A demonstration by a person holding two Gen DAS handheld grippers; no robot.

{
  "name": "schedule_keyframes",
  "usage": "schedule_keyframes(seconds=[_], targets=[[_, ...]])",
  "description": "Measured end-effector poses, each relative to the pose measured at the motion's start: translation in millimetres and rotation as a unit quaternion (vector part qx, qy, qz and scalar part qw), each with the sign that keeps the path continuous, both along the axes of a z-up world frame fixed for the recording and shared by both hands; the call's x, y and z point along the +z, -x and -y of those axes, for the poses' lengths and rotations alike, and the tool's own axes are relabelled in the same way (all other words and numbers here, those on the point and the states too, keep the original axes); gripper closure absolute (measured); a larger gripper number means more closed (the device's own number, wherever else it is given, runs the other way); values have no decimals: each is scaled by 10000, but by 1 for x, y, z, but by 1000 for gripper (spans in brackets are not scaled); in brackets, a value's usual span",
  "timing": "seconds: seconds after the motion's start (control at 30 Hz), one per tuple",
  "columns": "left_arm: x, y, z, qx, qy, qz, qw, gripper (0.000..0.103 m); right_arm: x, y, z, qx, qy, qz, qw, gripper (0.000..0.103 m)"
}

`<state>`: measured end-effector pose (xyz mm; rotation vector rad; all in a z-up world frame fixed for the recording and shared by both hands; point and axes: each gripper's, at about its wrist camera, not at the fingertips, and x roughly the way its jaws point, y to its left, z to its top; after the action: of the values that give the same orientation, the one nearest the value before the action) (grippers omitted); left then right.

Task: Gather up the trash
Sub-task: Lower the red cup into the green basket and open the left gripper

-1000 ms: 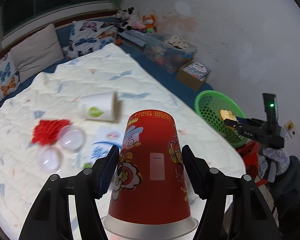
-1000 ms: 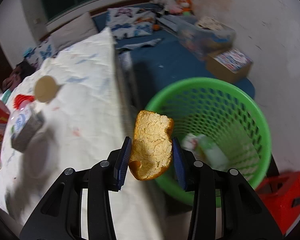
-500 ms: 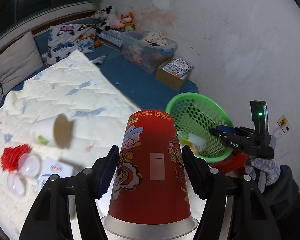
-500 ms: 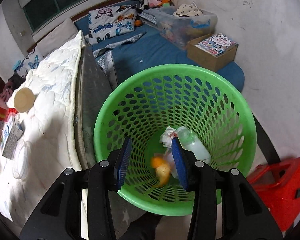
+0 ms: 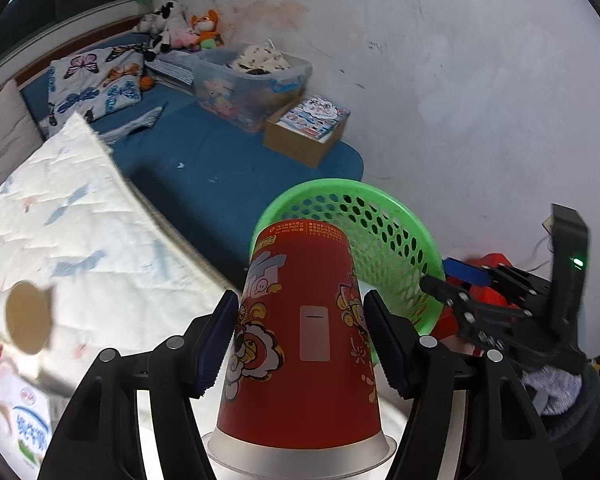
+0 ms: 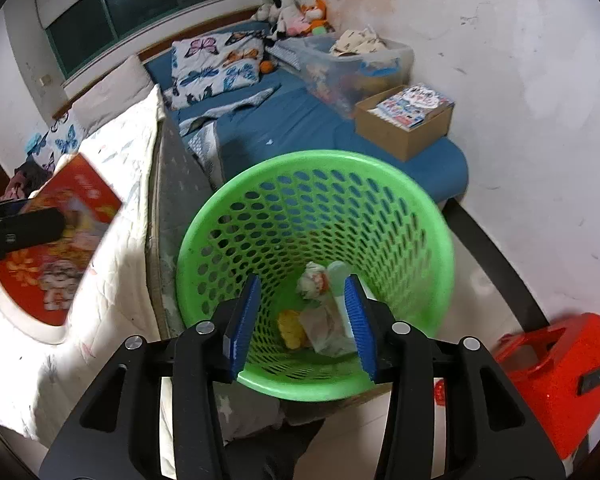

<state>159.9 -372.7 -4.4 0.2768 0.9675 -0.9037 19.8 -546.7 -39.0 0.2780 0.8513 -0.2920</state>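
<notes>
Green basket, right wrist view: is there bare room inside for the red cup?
The green basket has bare mesh wall all round and an open mouth. Its bottom is crowded: bread piece, wrappers, pale bottle. Left gripper grips the red cup.

Left wrist view: looks forward along the left gripper [image 5: 300, 344], close behind the red cup [image 5: 300, 344] that fills the lower centre, toward the green basket [image 5: 380, 232] and white wall. Right wrist view: looks steeply down along the right gripper [image 6: 300, 320], directly above the green basket [image 6: 312, 184], near its rim. Shared by the 2 views: the basket, the bed edge [image 5: 100, 248] [image 6: 112, 288], the cardboard box [image 5: 304, 140] [image 6: 404, 132]. Each view shows the other gripper at its margin.
</notes>
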Motion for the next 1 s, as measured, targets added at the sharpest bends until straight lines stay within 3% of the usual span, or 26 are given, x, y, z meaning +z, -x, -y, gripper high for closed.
schedule_keyframes(seconds=[0.43,0.63,0.8,1.0], targets=[[-36,-11,86,-177,-282,-240,9992,40,2,27,26,-339,0,146,9993,45],[-44,-10,107,-176,-318,-221,9991,40,-3,35,35,-432,-67,129,9990,45],[-37,-8,98,-188,-219,-152,9995,38,-2,40,33,-413,-85,147,9990,45],[-18,-1,53,-6,-68,-24,10000,38,5,41,16,-230,-63,207,9995,45]])
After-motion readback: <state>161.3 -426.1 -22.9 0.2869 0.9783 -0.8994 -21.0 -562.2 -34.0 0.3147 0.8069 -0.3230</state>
